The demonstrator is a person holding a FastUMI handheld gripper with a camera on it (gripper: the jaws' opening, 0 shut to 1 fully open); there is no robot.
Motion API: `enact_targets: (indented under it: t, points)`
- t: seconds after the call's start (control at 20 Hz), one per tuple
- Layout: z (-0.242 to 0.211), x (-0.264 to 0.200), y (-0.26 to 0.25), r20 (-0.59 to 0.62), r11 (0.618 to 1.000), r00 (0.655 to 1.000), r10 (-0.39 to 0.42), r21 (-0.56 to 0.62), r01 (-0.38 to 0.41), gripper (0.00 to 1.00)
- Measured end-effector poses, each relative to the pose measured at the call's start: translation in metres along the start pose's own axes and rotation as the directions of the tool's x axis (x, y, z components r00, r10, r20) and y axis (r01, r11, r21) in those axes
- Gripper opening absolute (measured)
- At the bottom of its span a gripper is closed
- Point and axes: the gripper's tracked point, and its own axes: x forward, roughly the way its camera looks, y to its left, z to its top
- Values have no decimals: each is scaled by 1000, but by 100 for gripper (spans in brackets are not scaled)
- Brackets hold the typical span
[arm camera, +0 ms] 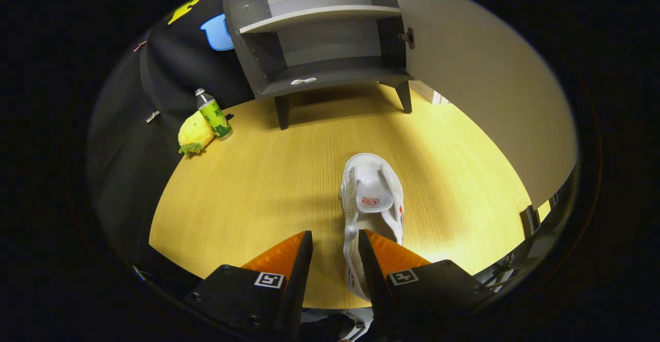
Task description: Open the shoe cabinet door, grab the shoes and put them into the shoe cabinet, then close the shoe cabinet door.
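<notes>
With the cabinet door (479, 74) open, the gripper (335, 244) hangs released, gripping nothing, over the white shoe (371, 197) near its right finger, so I'd shift right until both fingers straddle 1 side wall.

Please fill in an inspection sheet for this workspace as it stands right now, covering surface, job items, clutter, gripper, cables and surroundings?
Surface: wooden table, bare in the middle.
Job's things: white shoe lies on the table, toe toward the cabinet; its heel end reaches between the fingers, nearer the right one. The cabinet stands at the table's far edge, door swung open, shelves bare but for a small sticker on the lower one.
Clutter: bottle and yellow plush toy beside it, left of the cabinet.
Gripper: gripper open, fingers apart, not pressing the shoe.
Cables: nothing seen.
Surroundings: black cloth wall on the left; dark frame parts past the table's right edge.
</notes>
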Motion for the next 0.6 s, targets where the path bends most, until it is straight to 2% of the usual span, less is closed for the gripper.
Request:
enact_targets:
  t: [0.3,0.5,0.6]
  points:
    - [6,46,0,78,1000,997,-26,17,25,59]
    - [13,63,-4,131,998,990,-56,16,55,59]
    - [15,66,-4,150,998,987,-57,15,56,55]
